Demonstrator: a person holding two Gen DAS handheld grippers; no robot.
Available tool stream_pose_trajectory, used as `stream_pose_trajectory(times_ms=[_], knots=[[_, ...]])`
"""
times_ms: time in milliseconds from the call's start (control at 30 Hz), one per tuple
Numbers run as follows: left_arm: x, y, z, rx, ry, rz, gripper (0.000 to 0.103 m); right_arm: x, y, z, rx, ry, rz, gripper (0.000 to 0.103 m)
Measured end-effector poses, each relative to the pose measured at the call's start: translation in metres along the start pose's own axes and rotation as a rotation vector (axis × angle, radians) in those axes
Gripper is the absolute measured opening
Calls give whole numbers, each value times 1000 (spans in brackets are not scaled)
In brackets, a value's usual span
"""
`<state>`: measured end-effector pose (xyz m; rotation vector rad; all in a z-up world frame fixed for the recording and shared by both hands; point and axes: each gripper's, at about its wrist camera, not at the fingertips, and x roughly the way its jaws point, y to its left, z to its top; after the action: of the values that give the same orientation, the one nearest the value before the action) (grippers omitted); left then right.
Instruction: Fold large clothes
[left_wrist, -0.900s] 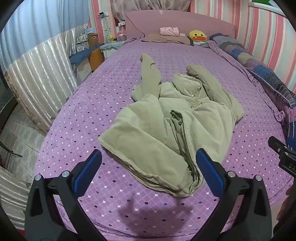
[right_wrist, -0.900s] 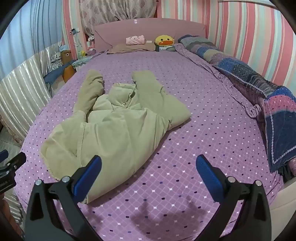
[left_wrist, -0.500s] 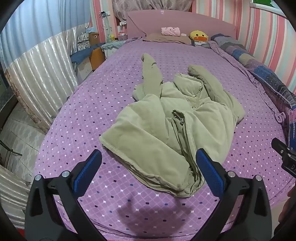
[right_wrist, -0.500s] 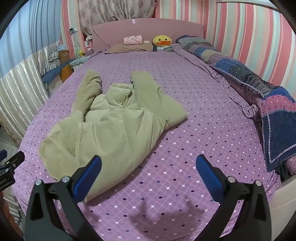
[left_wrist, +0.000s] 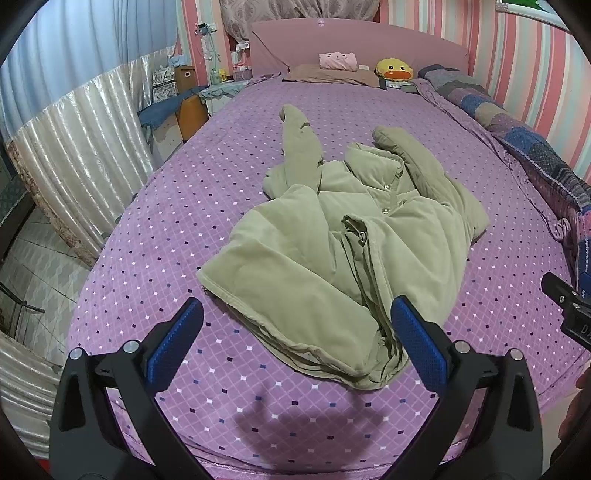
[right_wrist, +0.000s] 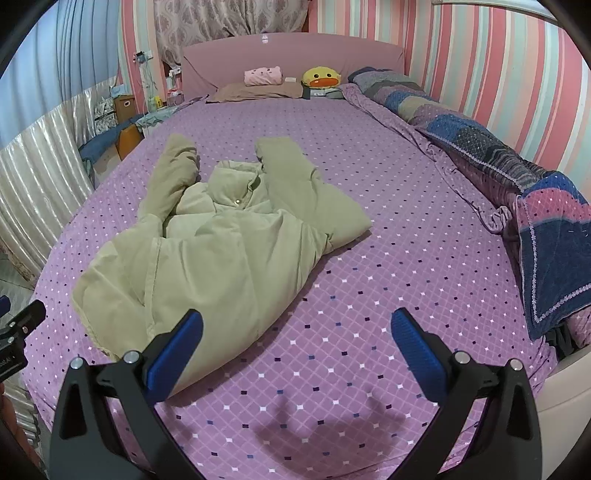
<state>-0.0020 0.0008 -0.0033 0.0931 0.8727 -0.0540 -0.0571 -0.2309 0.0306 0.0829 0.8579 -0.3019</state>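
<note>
The left gripper (left_wrist: 295, 341) hangs above the near edge of the bed with its jaws spread wide and nothing between them; its blue ribbed pads (left_wrist: 415, 339) frame the coat's hem from above, apart from the cloth. The right gripper (right_wrist: 295, 343) is likewise spread wide and empty, over bare bedspread, with its left pad in front of the coat's near corner.

The coat (left_wrist: 332, 240) is a padded, olive-green jacket lying front up in the middle of the bed, rumpled rather than flat. Its long axis runs from the hem at 6 o'clock to the collar (left_wrist: 373, 166) at 12 o'clock, pointing toward the headboard. Both sleeves reach up past the collar: the left-hand sleeve (left_wrist: 299, 147) toward 11 o'clock, the other sleeve (left_wrist: 417, 162) toward 1 o'clock. Small metal snaps show down the front, and the front edge is bunched in thick folds near the hem.

The bedspread (left_wrist: 184, 221) is purple with a quilted diamond pattern of small light and dark squares. At 12 o'clock stands a plain pink headboard (left_wrist: 354, 40), with a brown pillow (left_wrist: 332, 72), a pink plush (left_wrist: 338, 59) and a yellow duck plush (left_wrist: 393, 70) before it. A patchwork quilt (right_wrist: 480, 147) lies rolled along the 3 o'clock edge. The walls (right_wrist: 498, 74) carry pink vertical stripes; a shiny silver curtain (left_wrist: 74, 147) hangs at 9 o'clock.
</note>
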Motion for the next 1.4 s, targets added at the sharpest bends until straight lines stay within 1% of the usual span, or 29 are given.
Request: stream_pose_trajectory(times_ms=[667,1400], knots=[[-1,0,0,6,-1,-2,100,1,-4,3,-16,-2,-21,101],[4,4,-1,-6,7,4,100,4,0,-3,-25,9,-37,101]])
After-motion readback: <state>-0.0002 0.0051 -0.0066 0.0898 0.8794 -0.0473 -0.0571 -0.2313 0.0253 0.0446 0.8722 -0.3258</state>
